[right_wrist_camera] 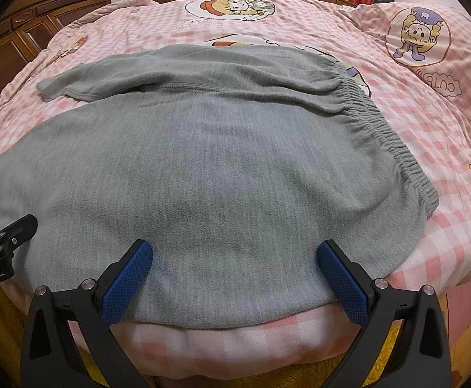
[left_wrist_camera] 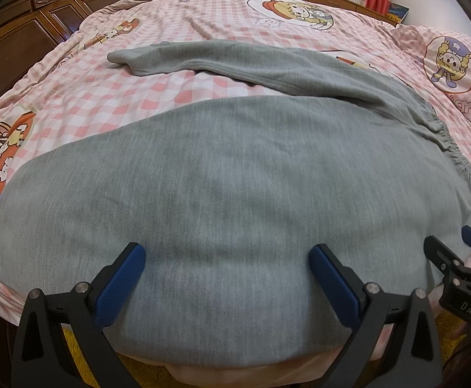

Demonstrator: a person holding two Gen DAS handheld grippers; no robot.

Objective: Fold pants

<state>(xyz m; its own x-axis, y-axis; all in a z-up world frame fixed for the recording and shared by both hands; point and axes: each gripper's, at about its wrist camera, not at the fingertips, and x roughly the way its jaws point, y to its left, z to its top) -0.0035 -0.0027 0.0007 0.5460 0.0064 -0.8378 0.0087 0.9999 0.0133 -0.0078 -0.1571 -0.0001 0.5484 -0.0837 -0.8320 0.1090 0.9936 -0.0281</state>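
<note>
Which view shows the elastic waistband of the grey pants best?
The right wrist view: the waistband runs in full down the right side of the pants, its gathers sharp. In the left wrist view the waistband sits squeezed against the right edge, distorted by the fisheye, its near end less clear.

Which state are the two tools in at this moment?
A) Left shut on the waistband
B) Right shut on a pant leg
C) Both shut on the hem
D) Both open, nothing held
D: the left tool and the right tool both show their blue pads spread wide apart over the grey pants, gripping no fabric.
</note>
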